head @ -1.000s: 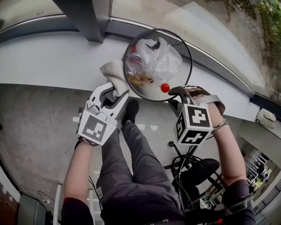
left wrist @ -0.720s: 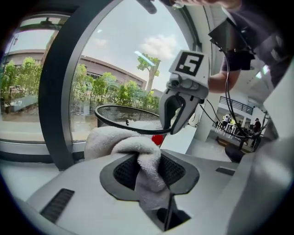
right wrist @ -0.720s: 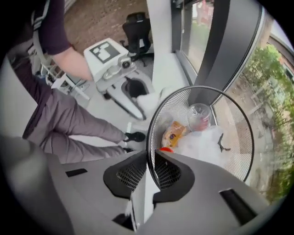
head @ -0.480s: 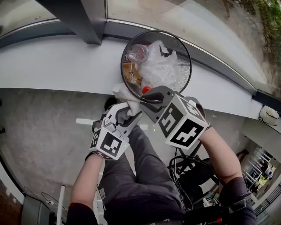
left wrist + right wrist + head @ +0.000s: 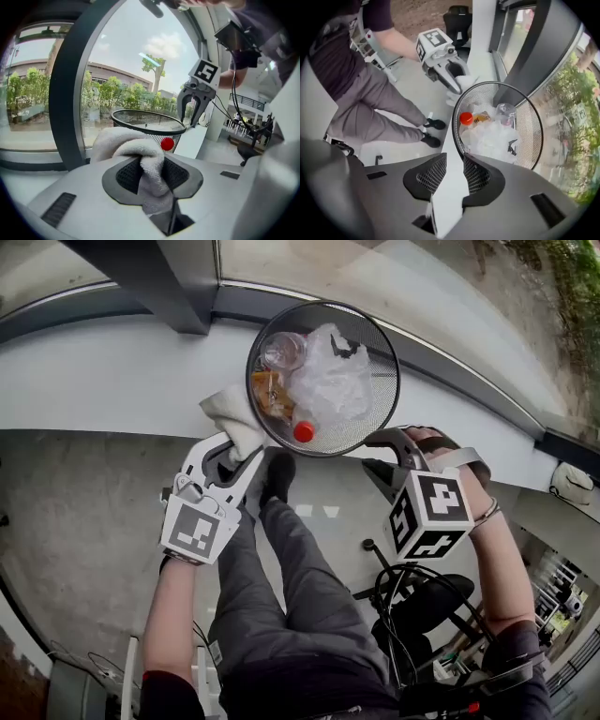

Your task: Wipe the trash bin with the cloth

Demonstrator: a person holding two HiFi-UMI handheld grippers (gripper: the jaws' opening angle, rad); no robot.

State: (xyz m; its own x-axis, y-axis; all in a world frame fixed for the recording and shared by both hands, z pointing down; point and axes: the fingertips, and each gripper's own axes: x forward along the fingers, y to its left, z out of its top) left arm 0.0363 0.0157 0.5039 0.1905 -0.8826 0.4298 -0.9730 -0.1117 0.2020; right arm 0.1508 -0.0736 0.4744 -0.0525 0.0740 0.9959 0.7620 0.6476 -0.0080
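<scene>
Wiping looks under way, far side left: left claw (image 5: 151, 173) pinches white cloth (image 5: 133, 149) against rim of mesh trash bin (image 5: 378, 395), right claw (image 5: 454, 174) opening, empty

We see a black wire-mesh trash bin (image 5: 380, 404) holding a red cap (image 5: 304, 431) (the brightest spot here) and clear, whitish plastic (image 5: 328, 381). The cloth (image 5: 231, 413) is white. The left claw (image 5: 234, 452) is pale grey with black-and-white square markers. The person's trousers (image 5: 300, 606) are grey and the shoes (image 5: 278, 471) black.
</scene>
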